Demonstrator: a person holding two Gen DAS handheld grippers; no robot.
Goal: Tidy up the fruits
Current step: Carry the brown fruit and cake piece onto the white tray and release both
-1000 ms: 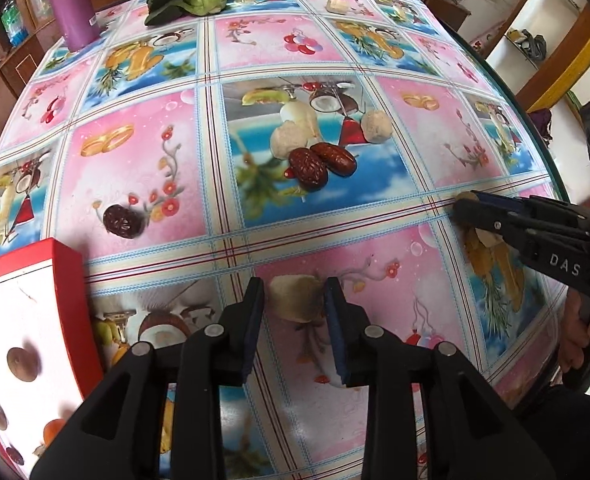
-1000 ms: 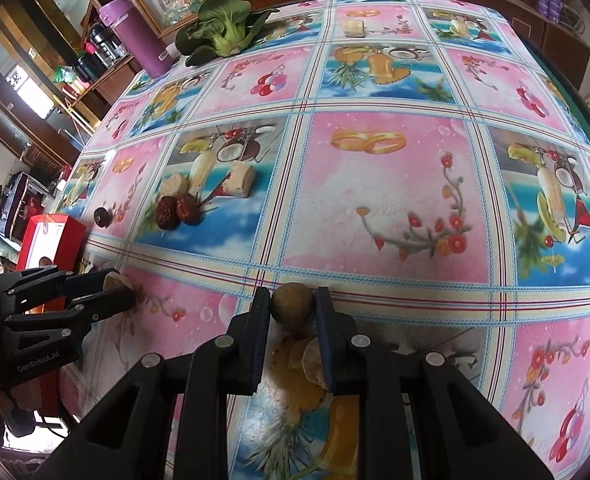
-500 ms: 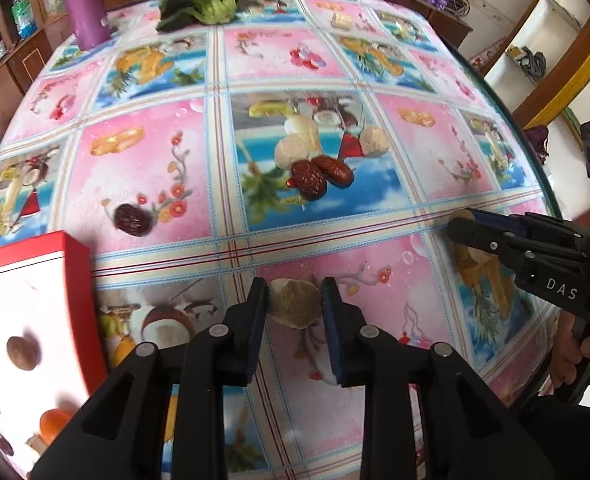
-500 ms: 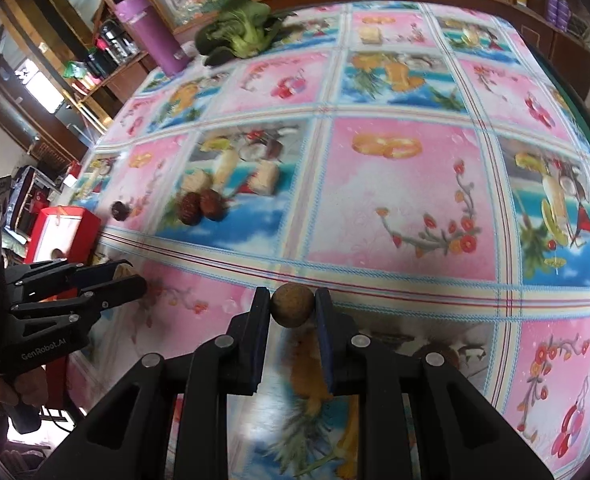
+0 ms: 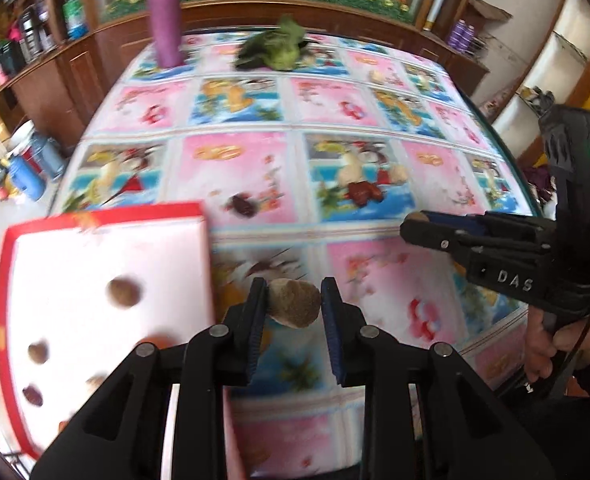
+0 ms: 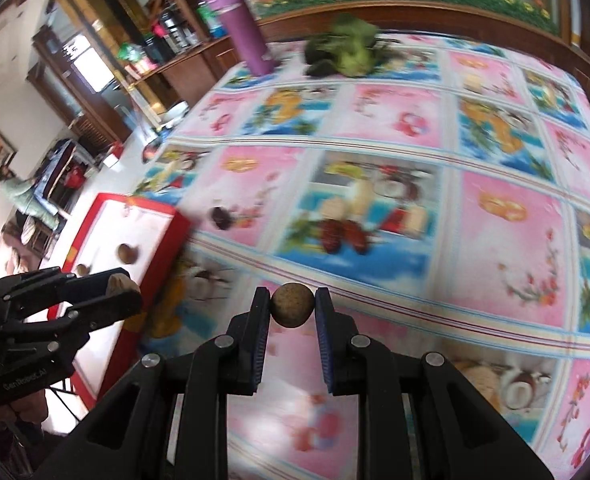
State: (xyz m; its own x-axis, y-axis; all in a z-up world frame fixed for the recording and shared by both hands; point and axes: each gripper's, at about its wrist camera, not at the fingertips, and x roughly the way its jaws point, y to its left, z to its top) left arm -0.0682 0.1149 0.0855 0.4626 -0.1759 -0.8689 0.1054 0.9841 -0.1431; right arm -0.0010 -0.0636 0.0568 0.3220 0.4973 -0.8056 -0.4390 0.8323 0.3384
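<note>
1. Left gripper (image 5: 294,305) clamps a tan fruit (image 5: 295,303), raised just beside the tray's (image 5: 205,240) right edge.
2. Right gripper (image 6: 293,307) pinches a round fruit (image 6: 293,305), probably farther from the tray.

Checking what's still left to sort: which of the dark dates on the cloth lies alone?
The date on the pink square, just beyond the red box. The other two dates lie touching on the blue square to its right.

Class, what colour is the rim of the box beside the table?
Red, around a white inside; the box shows best in the left wrist view.
</note>
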